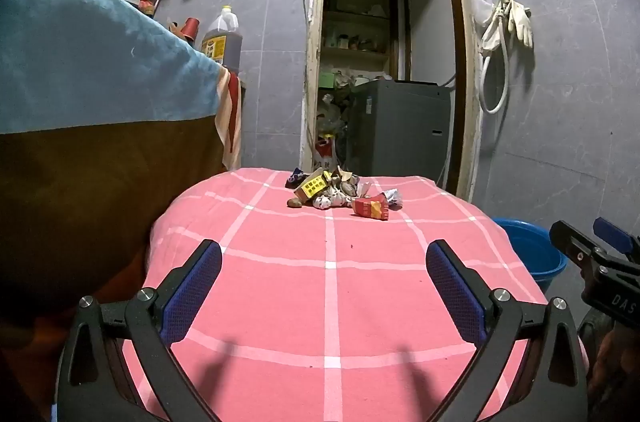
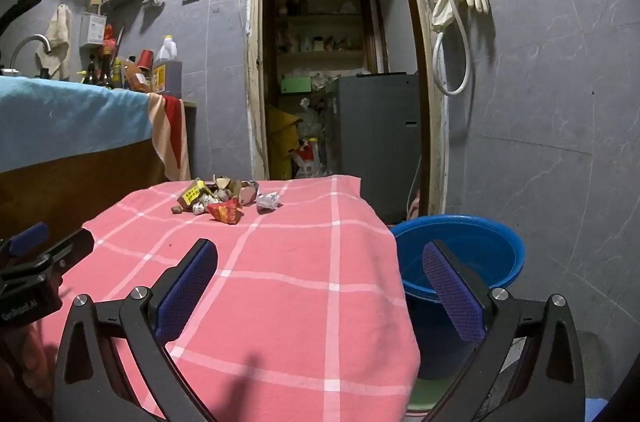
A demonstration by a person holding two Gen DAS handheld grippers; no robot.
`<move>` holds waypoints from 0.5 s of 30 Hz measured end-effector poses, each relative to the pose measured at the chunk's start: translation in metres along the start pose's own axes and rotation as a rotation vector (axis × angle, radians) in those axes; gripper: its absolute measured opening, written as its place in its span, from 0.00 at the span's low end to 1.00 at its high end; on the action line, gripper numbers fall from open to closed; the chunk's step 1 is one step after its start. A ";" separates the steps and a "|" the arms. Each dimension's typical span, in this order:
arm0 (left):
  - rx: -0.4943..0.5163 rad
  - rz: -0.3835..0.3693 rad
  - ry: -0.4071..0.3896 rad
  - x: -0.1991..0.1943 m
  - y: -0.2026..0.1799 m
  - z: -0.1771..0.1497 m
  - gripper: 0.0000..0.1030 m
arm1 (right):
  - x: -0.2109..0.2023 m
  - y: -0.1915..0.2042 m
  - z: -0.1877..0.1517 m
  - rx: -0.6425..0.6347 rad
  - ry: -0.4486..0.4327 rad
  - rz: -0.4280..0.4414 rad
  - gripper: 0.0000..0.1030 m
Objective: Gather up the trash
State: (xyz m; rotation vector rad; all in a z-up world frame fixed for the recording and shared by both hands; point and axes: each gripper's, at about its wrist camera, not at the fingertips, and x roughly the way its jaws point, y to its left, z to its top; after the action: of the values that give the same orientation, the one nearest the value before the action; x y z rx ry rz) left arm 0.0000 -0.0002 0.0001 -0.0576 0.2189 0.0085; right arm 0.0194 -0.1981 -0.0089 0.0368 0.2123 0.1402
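Observation:
A small heap of trash (image 1: 340, 192) lies at the far end of a table covered with a pink checked cloth (image 1: 328, 282): a yellow-labelled carton, a red wrapper (image 1: 370, 208), crumpled paper and scraps. In the right wrist view the heap (image 2: 218, 198) lies at the far left, with a crumpled paper ball (image 2: 267, 201) beside it. My left gripper (image 1: 324, 262) is open and empty above the near part of the cloth. My right gripper (image 2: 320, 262) is open and empty over the table's right edge. A blue bucket (image 2: 472, 254) stands on the floor right of the table.
A counter draped in blue cloth (image 1: 80, 62) stands to the left, with bottles and an oil jug (image 1: 222, 40). An open doorway behind the table shows shelves and a grey appliance (image 1: 400, 126). Gloves and a hose (image 2: 456, 10) hang on the grey tiled wall.

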 end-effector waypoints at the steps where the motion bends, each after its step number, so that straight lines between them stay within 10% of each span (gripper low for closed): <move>1: 0.003 0.000 -0.001 0.000 0.000 0.000 0.97 | 0.000 0.000 0.000 0.000 0.001 0.000 1.00; 15: -0.001 -0.001 0.000 0.000 -0.001 0.000 0.97 | 0.001 0.000 0.000 0.003 0.006 0.001 1.00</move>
State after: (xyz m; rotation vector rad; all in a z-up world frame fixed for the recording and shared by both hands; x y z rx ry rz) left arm -0.0001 -0.0010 -0.0003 -0.0584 0.2189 0.0077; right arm 0.0205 -0.1981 -0.0092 0.0389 0.2187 0.1406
